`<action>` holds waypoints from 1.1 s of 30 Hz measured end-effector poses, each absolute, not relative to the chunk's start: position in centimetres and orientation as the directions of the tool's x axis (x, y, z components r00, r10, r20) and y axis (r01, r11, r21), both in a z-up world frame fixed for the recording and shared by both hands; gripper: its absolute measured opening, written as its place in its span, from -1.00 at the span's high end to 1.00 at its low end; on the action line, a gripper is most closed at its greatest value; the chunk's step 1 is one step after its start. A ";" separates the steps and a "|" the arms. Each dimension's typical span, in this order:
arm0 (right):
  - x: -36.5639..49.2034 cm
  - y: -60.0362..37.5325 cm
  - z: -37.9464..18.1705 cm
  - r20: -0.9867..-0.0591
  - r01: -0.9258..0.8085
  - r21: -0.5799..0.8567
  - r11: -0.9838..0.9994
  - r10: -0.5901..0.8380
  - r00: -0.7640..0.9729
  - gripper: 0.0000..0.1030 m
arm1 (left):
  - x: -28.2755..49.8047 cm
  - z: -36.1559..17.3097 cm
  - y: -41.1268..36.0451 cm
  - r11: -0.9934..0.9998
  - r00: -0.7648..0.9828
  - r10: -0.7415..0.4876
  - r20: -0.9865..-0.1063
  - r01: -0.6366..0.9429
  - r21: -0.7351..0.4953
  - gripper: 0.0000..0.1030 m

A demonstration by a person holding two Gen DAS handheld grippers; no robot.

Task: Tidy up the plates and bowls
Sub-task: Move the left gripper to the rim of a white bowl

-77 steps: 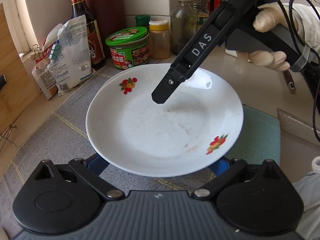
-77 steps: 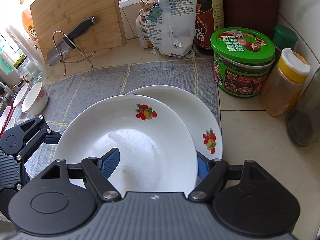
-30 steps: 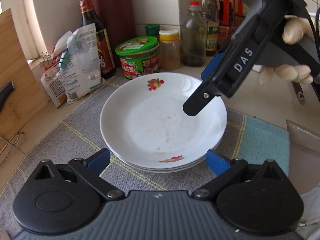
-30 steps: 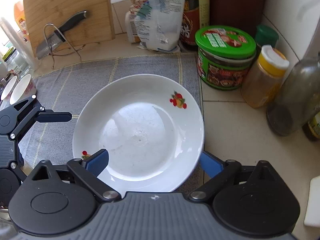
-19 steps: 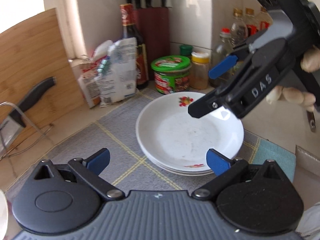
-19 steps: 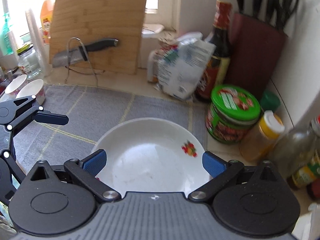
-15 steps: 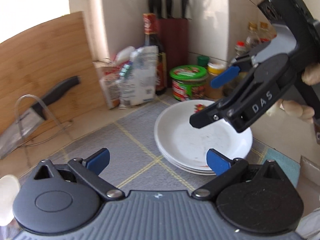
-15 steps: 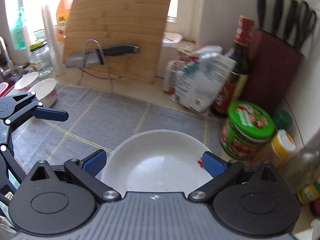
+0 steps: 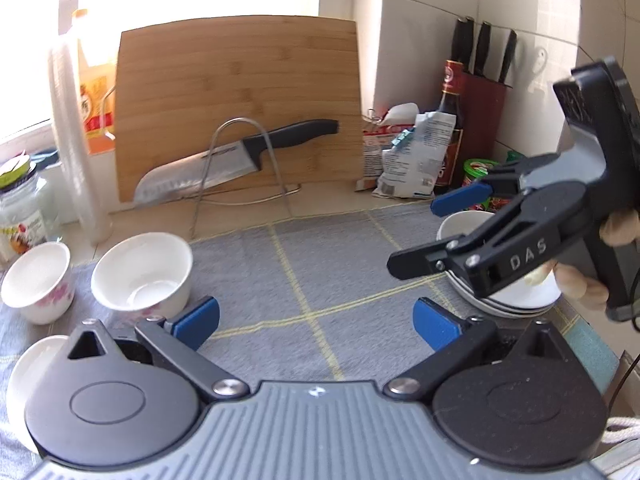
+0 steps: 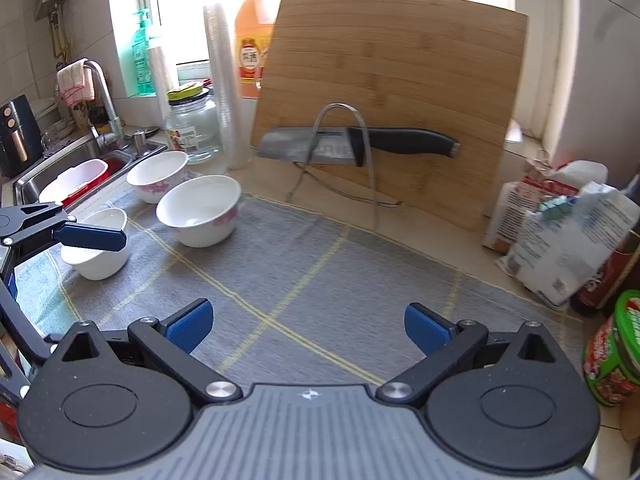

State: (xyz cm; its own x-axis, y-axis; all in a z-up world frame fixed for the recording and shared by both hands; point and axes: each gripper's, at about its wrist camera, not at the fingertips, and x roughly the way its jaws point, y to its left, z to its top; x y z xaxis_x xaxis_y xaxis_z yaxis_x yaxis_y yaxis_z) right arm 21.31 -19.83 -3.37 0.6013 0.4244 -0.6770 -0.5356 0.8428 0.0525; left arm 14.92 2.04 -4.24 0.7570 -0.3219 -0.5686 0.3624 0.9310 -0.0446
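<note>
Both grippers are wide open and carry nothing: left gripper (image 9: 316, 316) and right gripper (image 10: 308, 324) hover over the grey mat (image 10: 320, 280). The plates (image 9: 508, 304) sit stacked at the mat's right end, so the bowls look next. Three bowls (image 10: 199, 210) cluster at the left, near the sink (image 10: 52, 168). Best approach is from above, pinching one rim so neighbours aren't knocked. Mid-mat is free room; the knife (image 10: 360, 146) on its rack stands behind.

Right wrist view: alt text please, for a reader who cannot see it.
The open right gripper hovers empty over a grey mat; three white bowls sit at left, a knife on a rack behind.
</note>
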 end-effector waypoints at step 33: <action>17.1 4.3 -12.8 -0.795 -0.647 -0.006 0.762 0.389 0.465 -1.00 | 18.4 -7.5 26.2 0.939 0.694 -0.245 -0.676 0.344 0.013 -0.98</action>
